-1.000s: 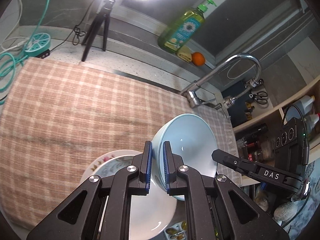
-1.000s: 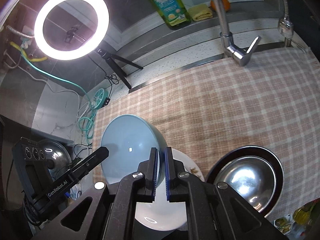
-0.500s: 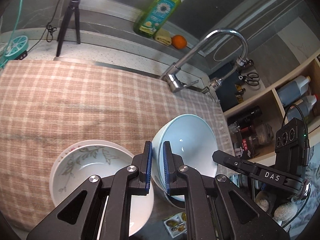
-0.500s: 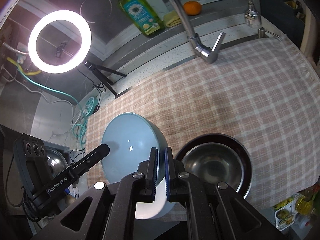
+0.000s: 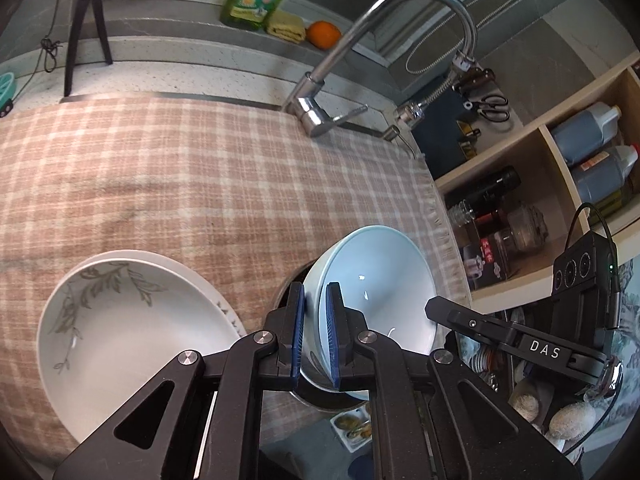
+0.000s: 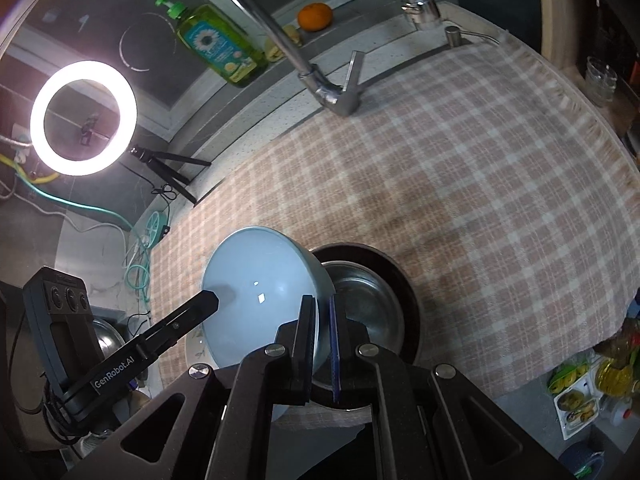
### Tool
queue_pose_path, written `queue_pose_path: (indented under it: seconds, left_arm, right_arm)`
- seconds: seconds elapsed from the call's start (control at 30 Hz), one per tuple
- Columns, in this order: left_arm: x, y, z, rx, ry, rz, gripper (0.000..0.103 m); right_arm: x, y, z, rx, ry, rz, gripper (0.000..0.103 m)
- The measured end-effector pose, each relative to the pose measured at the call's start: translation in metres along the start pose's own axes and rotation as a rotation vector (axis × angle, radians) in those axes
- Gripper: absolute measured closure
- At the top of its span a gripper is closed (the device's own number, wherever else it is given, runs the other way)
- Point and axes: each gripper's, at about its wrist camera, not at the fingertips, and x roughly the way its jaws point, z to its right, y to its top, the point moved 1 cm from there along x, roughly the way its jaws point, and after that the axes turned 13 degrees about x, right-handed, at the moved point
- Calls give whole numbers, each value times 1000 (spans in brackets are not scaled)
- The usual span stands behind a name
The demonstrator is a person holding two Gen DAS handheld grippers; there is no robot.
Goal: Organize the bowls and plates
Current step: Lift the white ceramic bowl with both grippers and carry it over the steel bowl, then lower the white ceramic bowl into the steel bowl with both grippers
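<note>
Two grippers are clamped on opposite rims of one pale blue bowl (image 5: 376, 292): the left gripper (image 5: 314, 336) and the right gripper (image 6: 322, 340), each nearly closed, with the thin rim pinched between the blue pads. The bowl is held tilted above a steel bowl (image 6: 368, 304) near the checked cloth's (image 6: 460, 184) near edge. A leaf-patterned white bowl (image 5: 132, 336) is seen to its left.
</note>
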Motion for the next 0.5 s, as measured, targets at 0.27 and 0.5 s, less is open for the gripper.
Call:
queue_pose_path:
  seconds: [0.27, 0.5]
  left_arm:
    - [17, -5, 8, 4, 1, -38, 94]
    - [30, -10, 7, 1, 15, -69, 94]
  right_arm:
    - [6, -2, 23, 30, -14, -15, 97]
    - [12, -2, 31, 37, -19, -28, 97]
